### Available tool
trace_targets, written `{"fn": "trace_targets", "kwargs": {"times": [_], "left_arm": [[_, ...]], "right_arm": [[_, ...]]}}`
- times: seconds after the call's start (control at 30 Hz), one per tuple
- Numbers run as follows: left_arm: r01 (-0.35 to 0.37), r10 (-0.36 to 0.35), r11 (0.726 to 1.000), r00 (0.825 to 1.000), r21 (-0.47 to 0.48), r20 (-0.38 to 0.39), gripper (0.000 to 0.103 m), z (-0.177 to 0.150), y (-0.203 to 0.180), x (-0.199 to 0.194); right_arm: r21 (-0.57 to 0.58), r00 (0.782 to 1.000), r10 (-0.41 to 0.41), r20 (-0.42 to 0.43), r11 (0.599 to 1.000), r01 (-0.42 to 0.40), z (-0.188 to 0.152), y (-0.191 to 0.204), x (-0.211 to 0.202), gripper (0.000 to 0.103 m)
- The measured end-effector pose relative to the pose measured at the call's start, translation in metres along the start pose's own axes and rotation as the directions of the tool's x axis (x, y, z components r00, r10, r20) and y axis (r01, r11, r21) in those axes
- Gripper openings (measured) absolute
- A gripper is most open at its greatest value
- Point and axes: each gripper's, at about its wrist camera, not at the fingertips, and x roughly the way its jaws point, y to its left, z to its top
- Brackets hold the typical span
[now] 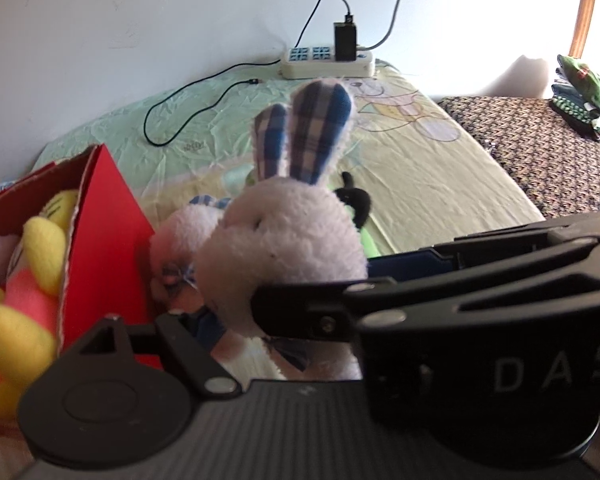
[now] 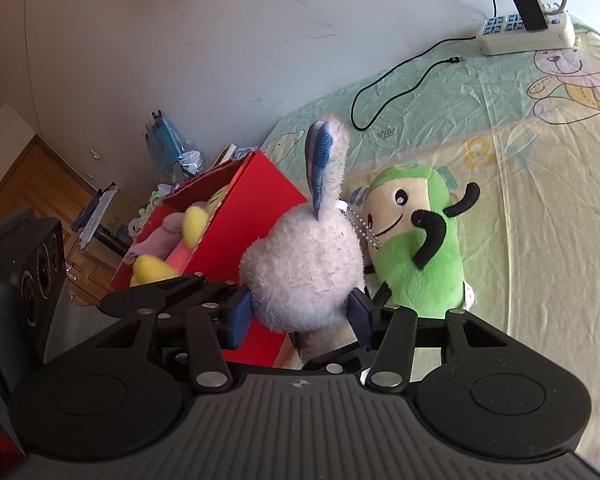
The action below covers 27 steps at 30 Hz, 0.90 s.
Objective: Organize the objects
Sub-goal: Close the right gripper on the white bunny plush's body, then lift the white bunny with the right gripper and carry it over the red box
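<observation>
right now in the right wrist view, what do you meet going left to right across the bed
red box with soft toys inside, white rabbit toy held in the right claw, green soft toy, then further back the white power strip

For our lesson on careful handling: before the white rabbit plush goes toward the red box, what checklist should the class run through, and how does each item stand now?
1. Right tool grips the white rabbit: ok, blue pads press both sides of its head.
2. Red box open on top: ok.
3. Room left in the box: cannot tell; a yellow plush already fills the part in view.
4. Bead chain free of the green plush: cannot tell; it hangs right against it.
5. Black cable out of the way: ok, it lies farther back on the sheet.
</observation>
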Motion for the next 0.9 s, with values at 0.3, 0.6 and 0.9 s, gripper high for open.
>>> {"fn": "trace_targets", "kwargs": {"times": [0.3,0.6,0.9], "left_arm": [[0.014,-0.014,1.0,1.0,0.012,0.022,0.08,-0.019,-0.005,-0.029],[-0.006,0.006,1.0,0.999,-0.016,0.047,0.08,-0.039,0.005,-0.055],[-0.055,0.059,0.995,0.997,-0.08,0.045,0.08,-0.06,0.025,-0.075]], "right_arm": [[-0.014,1.0,-0.004,-0.004,1.0,0.004,-0.018,0.019,-0.014,0.054],[-0.062,0.999,0.03,-0.041,0.998,-0.032,-0.027,0.044,-0.014,0.054],[-0.108,0.99,0.095,-0.108,0.988,-0.106,-0.038,0.072,-0.002,0.053]]}}
